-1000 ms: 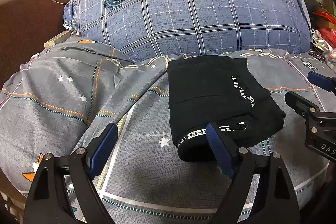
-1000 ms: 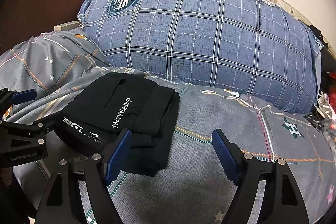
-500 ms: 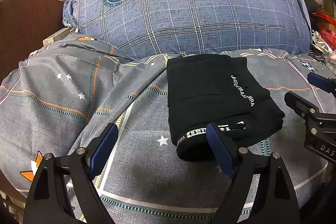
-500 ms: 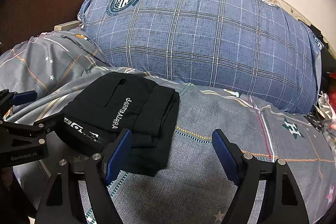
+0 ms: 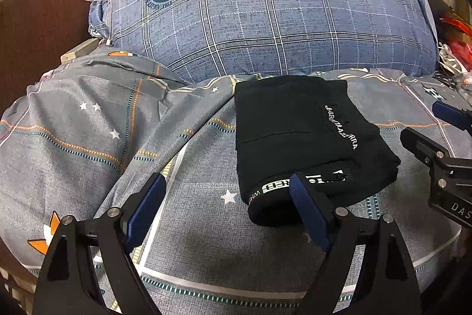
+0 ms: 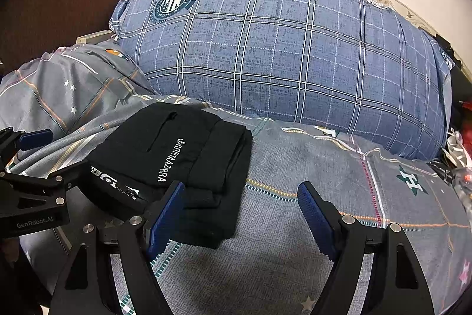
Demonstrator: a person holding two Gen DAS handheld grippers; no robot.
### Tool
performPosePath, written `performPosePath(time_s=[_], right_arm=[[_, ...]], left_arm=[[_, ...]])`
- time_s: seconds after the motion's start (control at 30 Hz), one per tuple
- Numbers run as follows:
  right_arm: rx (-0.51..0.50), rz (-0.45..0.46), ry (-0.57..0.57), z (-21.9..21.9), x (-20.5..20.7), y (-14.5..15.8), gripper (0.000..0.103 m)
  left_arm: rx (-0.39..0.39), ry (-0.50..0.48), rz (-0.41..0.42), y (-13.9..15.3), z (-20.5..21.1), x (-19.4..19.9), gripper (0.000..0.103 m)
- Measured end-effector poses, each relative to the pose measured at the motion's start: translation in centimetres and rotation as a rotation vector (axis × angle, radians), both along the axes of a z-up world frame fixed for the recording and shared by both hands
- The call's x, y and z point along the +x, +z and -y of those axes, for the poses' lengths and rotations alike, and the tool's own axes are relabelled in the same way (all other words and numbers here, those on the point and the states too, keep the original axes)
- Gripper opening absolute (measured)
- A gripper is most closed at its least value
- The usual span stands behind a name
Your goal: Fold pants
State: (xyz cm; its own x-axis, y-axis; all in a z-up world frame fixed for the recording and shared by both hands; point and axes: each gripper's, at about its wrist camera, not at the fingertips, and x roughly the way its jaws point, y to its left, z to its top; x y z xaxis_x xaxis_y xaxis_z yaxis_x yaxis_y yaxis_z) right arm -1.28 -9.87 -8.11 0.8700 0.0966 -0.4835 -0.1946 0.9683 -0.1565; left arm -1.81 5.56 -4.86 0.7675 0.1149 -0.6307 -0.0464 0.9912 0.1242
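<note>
The black pants lie folded into a compact bundle with white lettering on the grey bed cover. They also show in the right wrist view. My left gripper is open and empty, just in front of the bundle's near left edge. My right gripper is open and empty, at the bundle's near right edge. Each gripper shows at the edge of the other's view, the right gripper and the left gripper.
A large blue plaid pillow stands behind the pants. A brown headboard or sofa is at the left. Clutter lies at the bed's right edge. Grey star-patterned cover stretches right of the pants.
Both grippers stay open and nearly still. The left view has shifted slightly back and down; the pants lie unchanged.
</note>
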Motion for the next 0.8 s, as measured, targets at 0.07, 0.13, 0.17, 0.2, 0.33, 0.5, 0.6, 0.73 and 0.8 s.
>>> performPosePath(time_s=[0.07, 0.13, 0.17, 0.2, 0.33, 0.5, 0.6, 0.73, 0.8], right_arm=[[0.001, 0.001, 0.001, 0.03, 0.0, 0.02, 0.08], [0.001, 0.002, 0.002, 0.03, 0.01, 0.02, 0.08], [0.001, 0.002, 0.002, 0.02, 0.0, 0.0, 0.08], [0.002, 0.002, 0.002, 0.01, -0.01, 0.0, 0.08], [0.001, 0.002, 0.002, -0.02, -0.02, -0.01, 0.08], [0.002, 0.002, 0.001, 0.01, -0.02, 0.01, 0.08], [0.003, 0.002, 0.001, 0.02, -0.04, 0.03, 0.08], [0.005, 0.006, 0.003, 0.01, -0.14, 0.12, 0.08], [0.004, 0.006, 0.003, 0.0, -0.14, 0.13, 0.08]], left_arm=[[0.002, 0.003, 0.001, 0.01, 0.03, -0.05, 0.086], [0.0, 0.001, 0.0, 0.01, 0.03, -0.06, 0.086], [0.0, 0.001, -0.001, -0.01, 0.05, -0.04, 0.086], [0.001, 0.001, -0.003, -0.03, 0.06, -0.02, 0.086], [-0.002, -0.006, -0.006, -0.03, 0.08, -0.03, 0.086], [-0.007, -0.013, -0.009, -0.05, 0.1, 0.01, 0.086], [-0.006, -0.012, -0.009, -0.06, 0.12, -0.03, 0.086], [-0.004, -0.011, -0.011, -0.14, 0.19, -0.01, 0.086], [-0.003, -0.011, -0.012, -0.17, 0.22, -0.02, 0.086]])
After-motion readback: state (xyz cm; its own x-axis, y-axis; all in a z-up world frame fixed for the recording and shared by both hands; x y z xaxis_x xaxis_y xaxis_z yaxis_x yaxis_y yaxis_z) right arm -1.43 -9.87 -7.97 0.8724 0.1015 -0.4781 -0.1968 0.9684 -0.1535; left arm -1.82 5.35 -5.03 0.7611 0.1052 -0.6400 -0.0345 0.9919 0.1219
